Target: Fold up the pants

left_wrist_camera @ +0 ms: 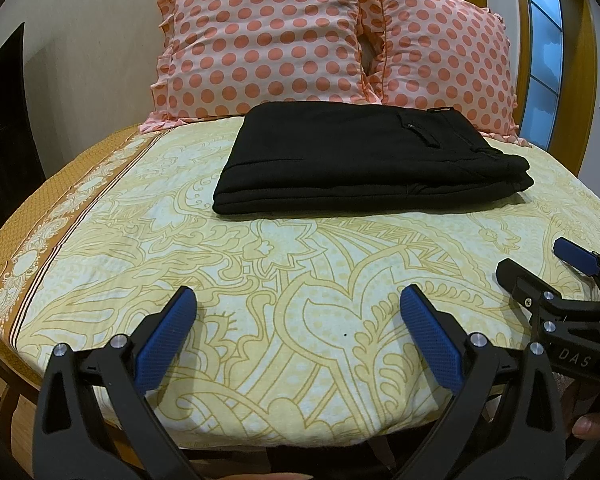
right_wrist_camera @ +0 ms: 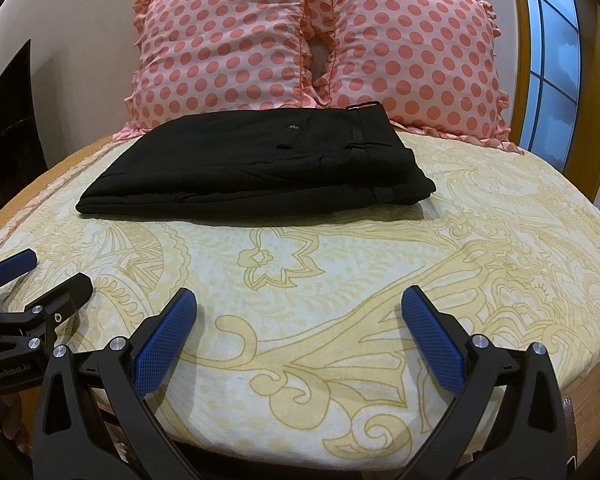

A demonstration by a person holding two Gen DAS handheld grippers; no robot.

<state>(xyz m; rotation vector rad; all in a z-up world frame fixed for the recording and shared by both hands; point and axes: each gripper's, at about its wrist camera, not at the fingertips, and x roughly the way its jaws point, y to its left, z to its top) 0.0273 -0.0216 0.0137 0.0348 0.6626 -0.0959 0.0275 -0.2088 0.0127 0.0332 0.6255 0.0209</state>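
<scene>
Black pants (left_wrist_camera: 364, 160) (right_wrist_camera: 260, 164) lie folded into a neat flat rectangle on the bed, just in front of the pillows, waistband toward the right. My left gripper (left_wrist_camera: 298, 300) hovers open over the near part of the bed, well short of the pants, with nothing between its blue pads. My right gripper (right_wrist_camera: 299, 302) is open too, equally far back and empty. Each gripper shows in the other's view: the right one (left_wrist_camera: 540, 264) at the right edge, the left one (right_wrist_camera: 48, 270) at the left edge.
The bed (left_wrist_camera: 300, 340) (right_wrist_camera: 340, 280) has a yellow floral sheet with an orange border on the left. Two pink polka-dot pillows (left_wrist_camera: 268, 40) (right_wrist_camera: 412, 56) lean at the head. A wooden frame and window (left_wrist_camera: 544, 48) stand at the right, a dark object (left_wrist_camera: 4, 128) at the left.
</scene>
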